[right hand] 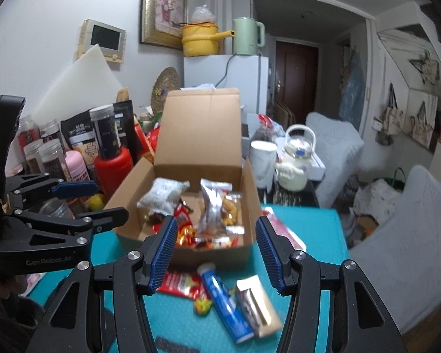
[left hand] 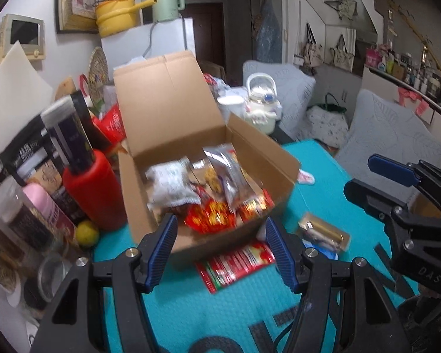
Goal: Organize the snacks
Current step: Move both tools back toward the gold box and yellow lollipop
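Both grippers, left (left hand: 220,250) and right (right hand: 214,250), spread, seemingly empty, before snack-filled box (right hand: 203,147).

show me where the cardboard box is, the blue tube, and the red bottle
cardboard box (right hand: 197,129), right wrist view, on its raised lid.
blue tube (right hand: 225,304), right wrist view, on the middle of its body.
red bottle (left hand: 95,189), left wrist view, on its side.

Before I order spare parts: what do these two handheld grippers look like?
Both the left gripper and right gripper are black plastic frames with silver bolts and ribbed blue pads. White "GenRobot.AI" lettering marks the left one's side; the right one's shows "DAS".
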### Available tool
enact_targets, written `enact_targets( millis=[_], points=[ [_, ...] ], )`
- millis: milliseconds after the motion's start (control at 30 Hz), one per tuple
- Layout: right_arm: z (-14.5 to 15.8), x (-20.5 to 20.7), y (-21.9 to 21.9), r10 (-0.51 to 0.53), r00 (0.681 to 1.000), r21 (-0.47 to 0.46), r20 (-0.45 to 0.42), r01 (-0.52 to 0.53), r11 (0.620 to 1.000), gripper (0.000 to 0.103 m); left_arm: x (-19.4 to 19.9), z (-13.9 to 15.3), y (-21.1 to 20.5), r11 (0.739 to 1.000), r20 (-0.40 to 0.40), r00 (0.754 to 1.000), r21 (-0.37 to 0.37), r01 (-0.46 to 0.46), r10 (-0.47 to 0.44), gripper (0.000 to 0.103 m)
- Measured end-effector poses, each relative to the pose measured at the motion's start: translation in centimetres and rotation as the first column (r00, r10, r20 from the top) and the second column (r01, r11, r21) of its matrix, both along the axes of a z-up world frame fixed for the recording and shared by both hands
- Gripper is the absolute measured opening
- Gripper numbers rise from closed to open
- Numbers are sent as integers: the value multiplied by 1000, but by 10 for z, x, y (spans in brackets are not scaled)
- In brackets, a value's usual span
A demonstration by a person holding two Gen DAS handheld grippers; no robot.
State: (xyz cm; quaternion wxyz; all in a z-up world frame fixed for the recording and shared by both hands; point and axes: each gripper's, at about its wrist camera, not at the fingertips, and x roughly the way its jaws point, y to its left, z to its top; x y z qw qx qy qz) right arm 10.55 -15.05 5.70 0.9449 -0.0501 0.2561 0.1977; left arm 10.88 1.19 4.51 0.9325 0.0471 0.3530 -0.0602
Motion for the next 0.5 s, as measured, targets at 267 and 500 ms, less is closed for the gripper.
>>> enact_targets(
  millis=[267, 500],
  points=[
    [-29, -21, -20, -50, 996, 7, -68, 50, 999, 55, -15, -27, -14, 998, -57, 997, -38, 45, -47, 62],
    [-57, -29, -33, -79, 988, 1, -136, 80, 997, 55, -12, -52, -24, 996, -115, 991, -67, 59, -67, 62]
  ],
)
